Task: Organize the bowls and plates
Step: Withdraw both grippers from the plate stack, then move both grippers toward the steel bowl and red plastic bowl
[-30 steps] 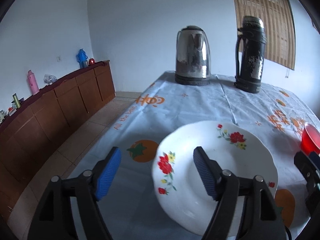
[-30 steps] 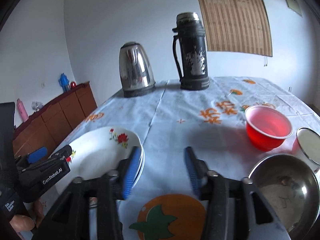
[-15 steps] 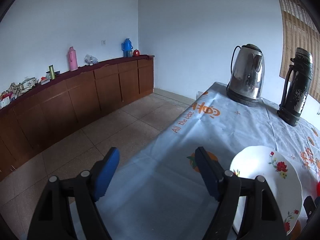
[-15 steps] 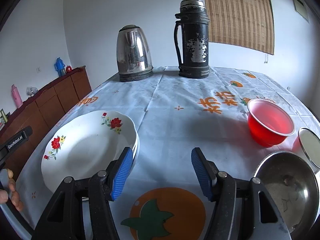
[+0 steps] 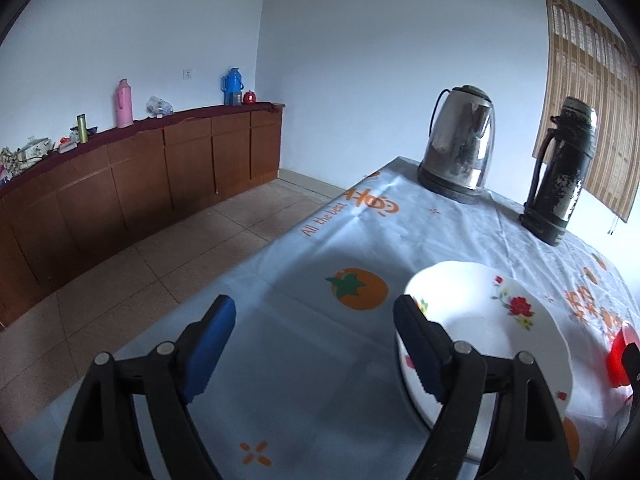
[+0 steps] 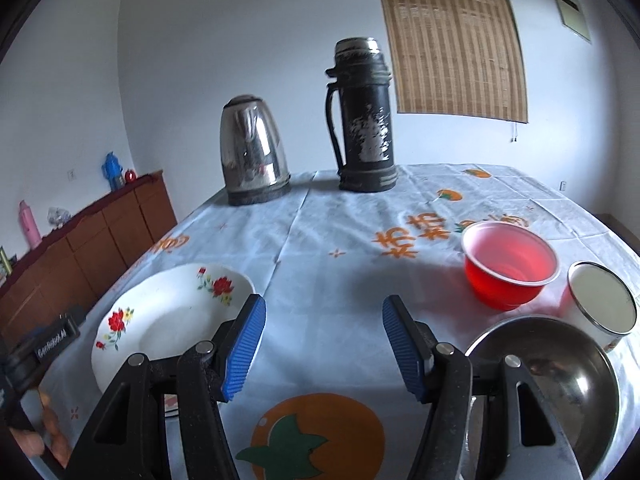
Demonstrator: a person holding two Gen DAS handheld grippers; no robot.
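A: Quick check. What's your left cam got that the right doesn't?

B: Floor and sideboard. Left view shows tan floor tiles (image 5: 132, 264) and the long brown sideboard (image 5: 132, 176) w/ a pink flask (image 5: 124, 103) and blue flask (image 5: 232, 86) on top, far left of the floral plate (image 5: 480, 332). Right view only catches the sideboard's end.

A: And the right cam?

B: All the bowls, right of the floral plate (image 6: 168, 320): red plastic bowl (image 6: 510, 266), white enamel cup (image 6: 602, 306) just beside it, steel bowl (image 6: 548, 380) nearest you. Left view gets just a red sliver at the edge.

A: Grippers?

B: Your left gripper (image 5: 312, 344) has jaws opening, nothing between them but cloth; its right finger overlaps the plate's near-left rim in the pic, can't tell if touching. Your right gripper (image 6: 324, 344) is part-open, empty, over the orange fruit print just right of the plate.

A: Surface, room?

B: Table w/ pale blue tablecloth (image 6: 328, 280), orange prints and lettering. White walls, bamboo blind (image 6: 452, 36) on the wall beyond the plate.

A: Anything else around?

B: Steel kettle (image 6: 254, 150) and black thermos (image 6: 362, 118) upright, side by side at the far end, well beyond the plate. Left of the plate in the right view you see your other tool's black body and fingertips (image 6: 36, 436) of your hand.
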